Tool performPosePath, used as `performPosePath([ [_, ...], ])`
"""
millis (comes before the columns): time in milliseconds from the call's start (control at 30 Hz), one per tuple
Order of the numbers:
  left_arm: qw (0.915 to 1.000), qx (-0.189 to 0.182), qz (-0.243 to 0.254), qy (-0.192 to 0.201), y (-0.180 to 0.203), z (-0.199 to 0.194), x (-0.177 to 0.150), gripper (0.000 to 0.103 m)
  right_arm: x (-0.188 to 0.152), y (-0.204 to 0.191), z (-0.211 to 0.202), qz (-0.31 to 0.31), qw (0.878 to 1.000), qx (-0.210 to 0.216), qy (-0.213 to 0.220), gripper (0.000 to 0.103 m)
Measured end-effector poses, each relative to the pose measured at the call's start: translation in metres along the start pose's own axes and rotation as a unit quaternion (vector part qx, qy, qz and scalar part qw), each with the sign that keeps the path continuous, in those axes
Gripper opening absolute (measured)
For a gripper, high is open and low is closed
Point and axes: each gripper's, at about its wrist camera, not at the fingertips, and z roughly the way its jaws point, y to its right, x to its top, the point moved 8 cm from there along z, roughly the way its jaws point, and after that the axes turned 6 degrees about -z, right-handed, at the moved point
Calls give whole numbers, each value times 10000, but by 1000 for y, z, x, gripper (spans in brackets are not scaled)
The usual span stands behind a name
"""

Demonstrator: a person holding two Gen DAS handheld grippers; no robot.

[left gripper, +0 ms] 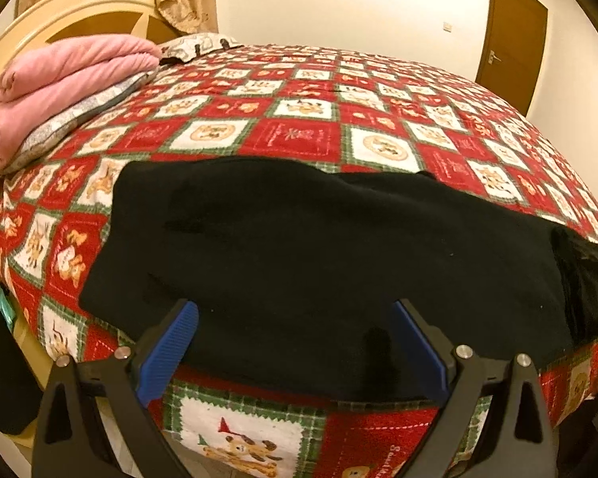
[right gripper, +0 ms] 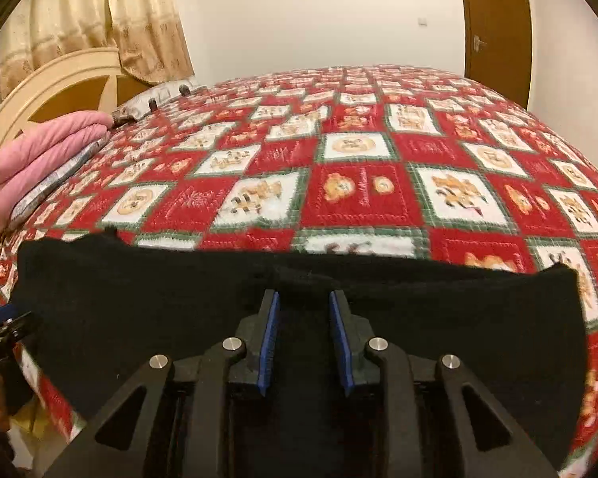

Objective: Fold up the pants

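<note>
left gripper: your jaws are spread wide over the near edge of the black pants, pinching nothing.
right gripper: narrower gap, parted, can't tell if any cloth is caught.
pants: spread along the near edge of the red quilt.
risk: you may grab one layer only, or drag the quilt up.
hard to see: black on black, so seams, waistband and layers vanish; the right end is cut off.

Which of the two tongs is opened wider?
The left tongs: their blue pads stand far apart over the near edge of the black pants. The right tongs show only a narrow gap above the same pants.
</note>
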Motion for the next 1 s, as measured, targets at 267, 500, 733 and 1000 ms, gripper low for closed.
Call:
performPosePath([
  [267, 9998, -33, -144, -158, -2, 10, -4, 99, -3, -28, 4, -428, 9989, -154, 56, 31],
  [500, 9999, -20, 44, -111, 7, 5, -5, 99, -2, -34, 2, -109, 9992, 36, 380, 36],
  [733, 9999, 0, 116, -48, 10, -1, -1, 99, 4, -68, 0, -1117, 9933, 91, 277, 85],
  [1000, 9997, 64, 104, 211, 3, -10, 12, 99, 6, 12, -95, 681, 9901, 354, 1179, 85],
])
